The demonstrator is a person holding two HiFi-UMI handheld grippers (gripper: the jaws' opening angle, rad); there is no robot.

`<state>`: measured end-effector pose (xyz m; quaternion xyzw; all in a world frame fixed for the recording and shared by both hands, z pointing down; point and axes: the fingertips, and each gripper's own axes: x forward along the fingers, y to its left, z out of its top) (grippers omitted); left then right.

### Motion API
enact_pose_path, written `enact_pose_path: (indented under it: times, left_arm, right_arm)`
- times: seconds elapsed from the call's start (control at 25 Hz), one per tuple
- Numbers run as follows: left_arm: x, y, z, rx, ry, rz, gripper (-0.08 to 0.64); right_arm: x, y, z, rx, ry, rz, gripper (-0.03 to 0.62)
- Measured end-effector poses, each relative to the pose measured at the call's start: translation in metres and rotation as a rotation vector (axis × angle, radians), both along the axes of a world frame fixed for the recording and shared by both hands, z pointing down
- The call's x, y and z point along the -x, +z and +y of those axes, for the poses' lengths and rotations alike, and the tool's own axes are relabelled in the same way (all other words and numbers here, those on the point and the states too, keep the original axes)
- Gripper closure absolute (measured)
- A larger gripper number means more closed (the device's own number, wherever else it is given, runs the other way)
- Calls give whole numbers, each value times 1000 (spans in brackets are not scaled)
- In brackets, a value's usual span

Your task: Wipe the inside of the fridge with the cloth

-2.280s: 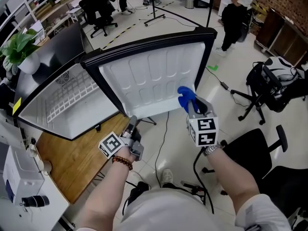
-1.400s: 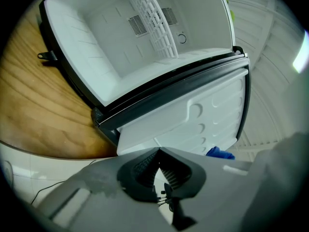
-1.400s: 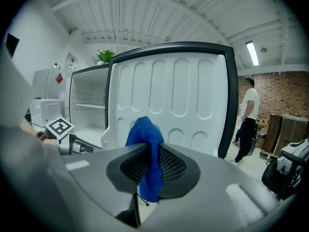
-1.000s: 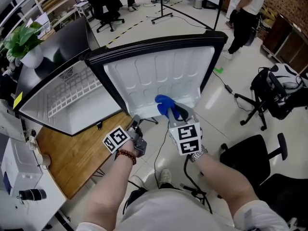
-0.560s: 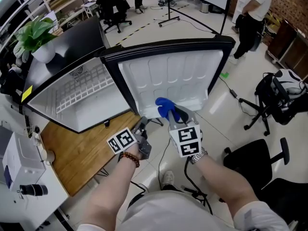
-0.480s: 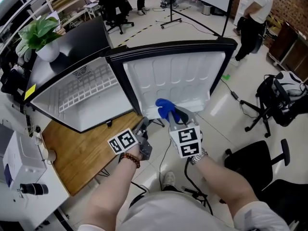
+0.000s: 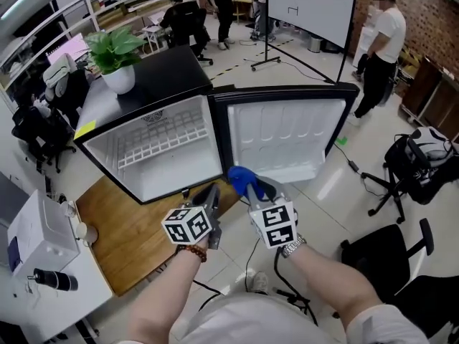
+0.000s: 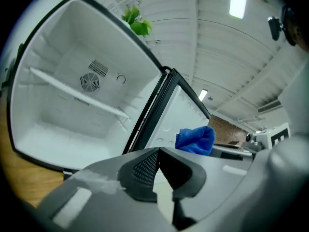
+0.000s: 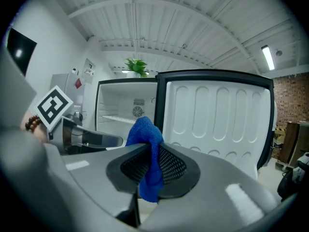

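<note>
A small black fridge [image 7: 154, 156] stands open, its white inside crossed by a wire shelf [image 7: 161, 142] and its door [image 7: 287, 138] swung out to the right. My right gripper [image 7: 247, 185] is shut on a blue cloth [image 7: 240, 178], just in front of the hinge side and outside the cabinet. The right gripper view has the cloth [image 9: 147, 139] bunched between the pads, with the fridge [image 9: 125, 108] ahead. My left gripper [image 7: 212, 192] is shut and holds nothing, close to the left of the cloth. Its own view looks into the fridge's inside [image 8: 63, 110].
A potted plant [image 7: 115, 49] sits on top of the fridge. A wooden tabletop [image 7: 125, 228] lies below the open cabinet, with a white device [image 7: 36, 242] at its left. Office chairs [image 7: 391, 249] stand to the right and a person [image 7: 380, 41] stands behind the door.
Both grippers have risen and shifted left toward the fridge's opening. The left gripper has rolled so its marker cube faces up. The cloth stays pinched in the right gripper.
</note>
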<state>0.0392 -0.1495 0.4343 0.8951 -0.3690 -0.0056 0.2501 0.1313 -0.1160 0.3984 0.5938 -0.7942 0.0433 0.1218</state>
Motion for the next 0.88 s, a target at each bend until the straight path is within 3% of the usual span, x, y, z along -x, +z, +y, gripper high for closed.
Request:
enact_pose_path:
  times: [0.32, 0.88]
  left_arm:
    - [60, -54, 28, -217, -16, -200, 555]
    - [102, -85, 66, -329, 1, -263, 555]
  right_arm:
    - [56, -16, 23, -22, -17, -27, 549]
    - [99, -36, 51, -61, -24, -22, 549]
